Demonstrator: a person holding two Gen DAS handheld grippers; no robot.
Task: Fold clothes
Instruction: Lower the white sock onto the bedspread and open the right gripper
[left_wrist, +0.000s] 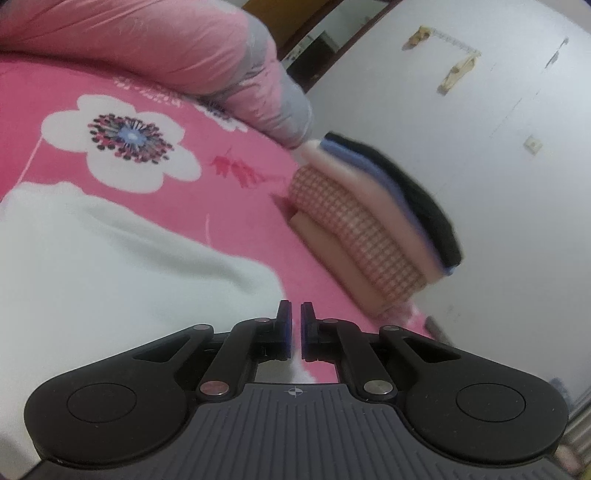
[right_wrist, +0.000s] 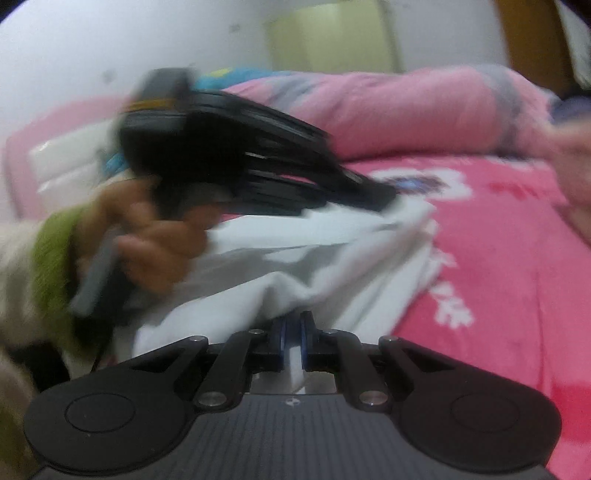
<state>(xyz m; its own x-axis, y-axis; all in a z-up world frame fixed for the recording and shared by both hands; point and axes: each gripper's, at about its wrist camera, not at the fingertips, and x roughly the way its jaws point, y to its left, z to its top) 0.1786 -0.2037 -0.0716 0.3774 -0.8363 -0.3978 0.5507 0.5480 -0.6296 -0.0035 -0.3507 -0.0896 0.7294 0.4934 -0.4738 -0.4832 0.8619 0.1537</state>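
Right at the fingertips of the right gripper (right_wrist: 291, 325), a bunched fold of the white garment (right_wrist: 295, 266) is pinched between the blue pads, jaws squeezed down to a sliver with a strip of cloth poking out behind them. From there the fabric runs forward and left in loose, rumpled ridges with grey shadows in the creases, looks like plain thin cotton, no print that I can see. What kind of garment it is, no idea, too crumpled.

Further out and to the left, the left gripper (right_wrist: 373, 192) shows up heavily smeared by motion blur, tip sitting at the far edge of the white cloth. The hand (right_wrist: 155, 236) around its handle wears a green cuff. From this view I can't tell if the tip actually has cloth.

Over on the left wrist view, the left gripper (left_wrist: 295, 325) has its jaws basically closed, only a thin gap, and nothing visible between the pads. The white garment (left_wrist: 129, 266) spreads out ahead and to the left of it, bottom edge cut off by the gripper body.

Ahead and to the right sits a folded stack (left_wrist: 373, 221), checked piece on the near side, pale, blue and black layers beyond, blurry. All of it lies on a pink flowered bedsheet (left_wrist: 229, 206), with a pink quilt (left_wrist: 184, 48) rolled up at the far side.
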